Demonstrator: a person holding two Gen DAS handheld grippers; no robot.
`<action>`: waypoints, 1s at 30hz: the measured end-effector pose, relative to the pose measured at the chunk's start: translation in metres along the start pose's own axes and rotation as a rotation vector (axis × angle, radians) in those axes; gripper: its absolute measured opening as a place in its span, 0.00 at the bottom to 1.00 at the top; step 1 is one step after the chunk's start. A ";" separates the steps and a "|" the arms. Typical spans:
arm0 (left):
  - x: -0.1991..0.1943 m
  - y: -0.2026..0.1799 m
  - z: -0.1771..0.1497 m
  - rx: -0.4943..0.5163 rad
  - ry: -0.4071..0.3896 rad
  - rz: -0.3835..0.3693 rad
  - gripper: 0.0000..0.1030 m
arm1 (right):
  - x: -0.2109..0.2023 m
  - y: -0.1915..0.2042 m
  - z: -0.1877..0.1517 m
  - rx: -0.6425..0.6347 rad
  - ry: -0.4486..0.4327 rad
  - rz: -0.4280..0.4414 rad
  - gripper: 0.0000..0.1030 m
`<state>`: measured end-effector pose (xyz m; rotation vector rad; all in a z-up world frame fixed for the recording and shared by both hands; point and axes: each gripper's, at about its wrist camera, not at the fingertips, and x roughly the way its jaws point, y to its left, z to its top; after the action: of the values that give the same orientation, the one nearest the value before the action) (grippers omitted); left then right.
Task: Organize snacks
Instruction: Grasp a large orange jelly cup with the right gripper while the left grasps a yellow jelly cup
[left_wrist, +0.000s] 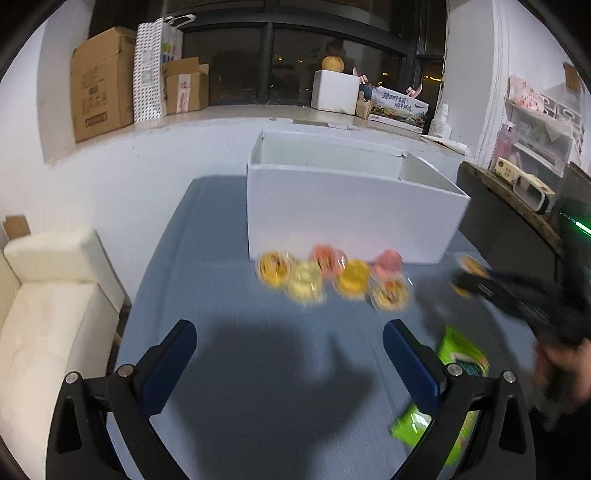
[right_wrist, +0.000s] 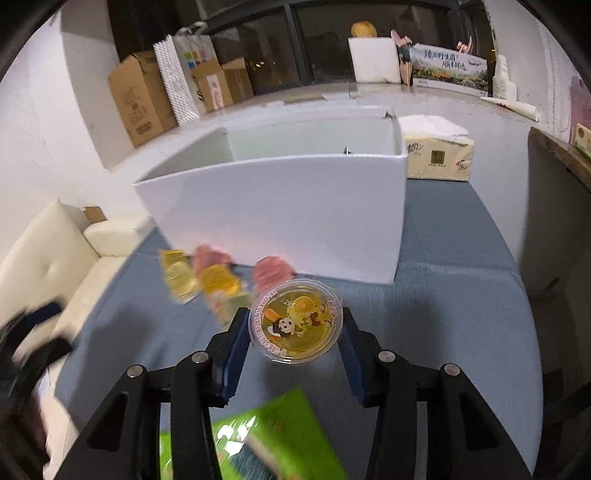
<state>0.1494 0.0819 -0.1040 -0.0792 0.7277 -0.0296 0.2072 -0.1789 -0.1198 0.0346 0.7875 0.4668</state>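
Observation:
My right gripper (right_wrist: 295, 325) is shut on a yellow jelly cup (right_wrist: 296, 320) with a cartoon lid, held above the blue tabletop in front of the white box (right_wrist: 288, 218). In the left wrist view the right gripper (left_wrist: 469, 277) shows blurred at the right with that cup (left_wrist: 471, 266). My left gripper (left_wrist: 290, 341) is open and empty above the table. Several yellow and pink jelly cups (left_wrist: 328, 277) lie in a cluster before the white box (left_wrist: 351, 221); they also show in the right wrist view (right_wrist: 214, 277). A green snack packet (left_wrist: 439, 391) lies near the front, also below the right gripper (right_wrist: 258, 439).
A tissue pack (right_wrist: 436, 158) sits right of the box. A cream sofa (left_wrist: 48, 314) stands left of the table. A dark shelf (left_wrist: 517, 206) with small boxes is on the right. Cardboard boxes (left_wrist: 103, 85) line the window ledge behind.

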 end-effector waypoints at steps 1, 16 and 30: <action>0.007 0.001 0.008 0.001 0.000 0.003 1.00 | -0.012 0.002 -0.005 0.009 -0.012 0.018 0.49; 0.119 0.039 0.043 -0.213 0.133 -0.048 0.99 | -0.064 0.023 -0.026 -0.018 -0.067 0.065 0.49; 0.121 0.042 0.031 -0.225 0.103 -0.145 0.25 | -0.058 0.031 -0.029 -0.025 -0.051 0.080 0.49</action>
<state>0.2605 0.1191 -0.1648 -0.3474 0.8257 -0.0913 0.1397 -0.1799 -0.0950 0.0546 0.7316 0.5500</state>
